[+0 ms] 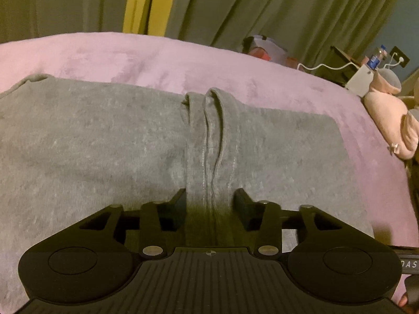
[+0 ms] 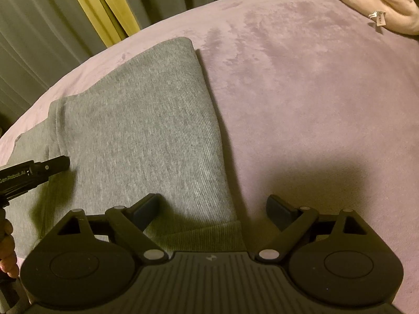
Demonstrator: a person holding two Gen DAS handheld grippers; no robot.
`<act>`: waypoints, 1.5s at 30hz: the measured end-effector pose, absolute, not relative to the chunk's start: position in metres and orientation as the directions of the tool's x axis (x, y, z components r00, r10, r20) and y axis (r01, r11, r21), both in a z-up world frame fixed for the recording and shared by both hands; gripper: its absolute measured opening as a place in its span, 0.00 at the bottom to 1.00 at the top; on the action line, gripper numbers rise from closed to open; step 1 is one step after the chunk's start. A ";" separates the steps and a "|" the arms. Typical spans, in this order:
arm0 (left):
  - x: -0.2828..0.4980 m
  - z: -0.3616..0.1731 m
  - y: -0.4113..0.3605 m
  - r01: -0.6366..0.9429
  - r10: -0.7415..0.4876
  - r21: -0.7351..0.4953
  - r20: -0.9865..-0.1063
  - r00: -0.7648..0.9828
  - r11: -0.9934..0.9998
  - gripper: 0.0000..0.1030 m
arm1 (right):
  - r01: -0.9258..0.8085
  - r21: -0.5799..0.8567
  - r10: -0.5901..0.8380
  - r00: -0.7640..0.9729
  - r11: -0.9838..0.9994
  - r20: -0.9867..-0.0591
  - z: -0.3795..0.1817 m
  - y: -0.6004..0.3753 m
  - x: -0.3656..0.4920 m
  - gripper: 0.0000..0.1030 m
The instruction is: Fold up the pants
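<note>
While jaws gape, pants edge borders blanket.

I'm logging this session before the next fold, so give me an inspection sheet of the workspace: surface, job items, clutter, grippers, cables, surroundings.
Surface: pink blanket over a bed, lightly rumpled.
Job's things: grey pants lying on the blanket, a raised fold of fabric running up their middle.
Clutter: pink plush toy at the bed's edge; bottle and small items beyond it.
Grippers: left gripper open, straddling the raised fold; right gripper open above a ribbed cuff.
Cables: white cable past the far edge.
Surroundings: grey-green curtains with a yellow strip.
</note>
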State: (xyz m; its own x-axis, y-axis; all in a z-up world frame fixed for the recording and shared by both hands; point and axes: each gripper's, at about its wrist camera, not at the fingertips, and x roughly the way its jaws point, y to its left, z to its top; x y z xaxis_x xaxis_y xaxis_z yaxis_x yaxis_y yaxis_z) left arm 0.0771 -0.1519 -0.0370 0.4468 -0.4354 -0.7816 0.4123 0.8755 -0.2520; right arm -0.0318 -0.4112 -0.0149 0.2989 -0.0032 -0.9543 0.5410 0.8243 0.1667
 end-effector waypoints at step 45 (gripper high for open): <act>0.075 -0.011 0.006 0.294 -0.415 -0.293 -0.658 0.628 0.910 0.61 | 0.462 0.031 -0.188 0.421 0.886 -0.888 0.027 -0.379 -0.034 0.89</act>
State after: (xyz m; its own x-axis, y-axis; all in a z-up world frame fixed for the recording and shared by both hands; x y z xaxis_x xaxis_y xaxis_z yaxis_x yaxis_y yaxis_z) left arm 0.0751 0.0060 -0.0109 0.6276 -0.4154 -0.6584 0.2942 0.9096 -0.2934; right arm -0.0339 -0.3792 0.0266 0.4206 -0.1879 -0.8876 0.4620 0.8863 0.0313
